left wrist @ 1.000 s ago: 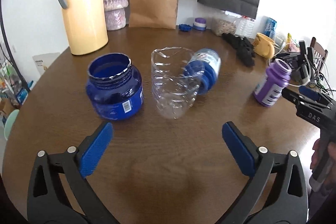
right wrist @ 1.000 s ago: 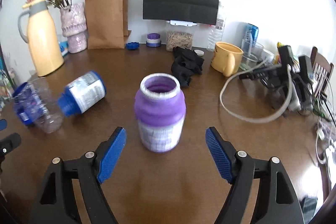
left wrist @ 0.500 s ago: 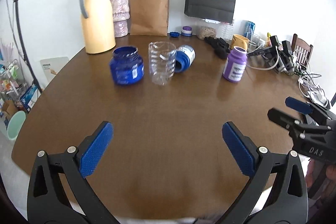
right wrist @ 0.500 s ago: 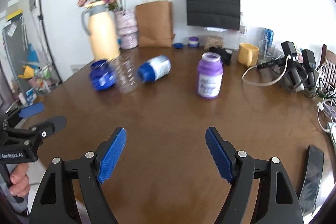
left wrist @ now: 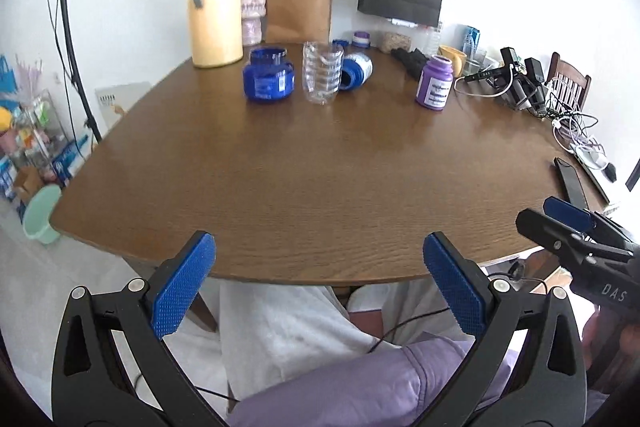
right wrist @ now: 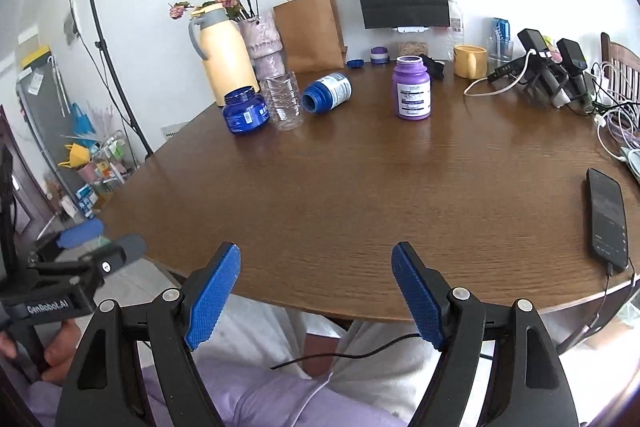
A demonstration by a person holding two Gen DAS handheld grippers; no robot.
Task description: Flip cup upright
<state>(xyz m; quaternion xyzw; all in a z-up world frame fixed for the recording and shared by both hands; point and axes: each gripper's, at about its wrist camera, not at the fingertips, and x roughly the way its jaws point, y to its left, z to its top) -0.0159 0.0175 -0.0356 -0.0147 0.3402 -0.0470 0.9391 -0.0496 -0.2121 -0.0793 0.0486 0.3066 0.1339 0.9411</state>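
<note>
Tongs first: the left tongs [left wrist: 319, 267] and the right tongs [right wrist: 316, 267] are both spread wide and hold nothing. Each hangs over the person's lap, just off the near edge of the round brown wooden counter [left wrist: 320, 179].

The one vessel not yet standing is the blue plastic cup with a white label [right wrist: 328, 91]. It lies on its side well away at the far part of the counter, at about 12 o'clock from the right tongs. In the right wrist view its long axis runs roughly from 8 o'clock to 2 o'clock. The open blue mouth faces 8 o'clock, toward the ribbed clear plastic cup [right wrist: 285, 101], and the closed base points to 2 o'clock. From the left wrist view the lying cup [left wrist: 356, 69] sits at 3 o'clock of the clear one and seems to touch or nearly touch it.

The squat dark-blue jar [right wrist: 244, 111] and the purple jar with a white label [right wrist: 413, 87] stand upright.

To do the step well, I judge the right tongs better placed. Reach in from the free base side and pinch across the labelled body, at right angles to the long axis. Then swing the mouth up, away from the clear cup, and set the base flat before letting go.
</note>
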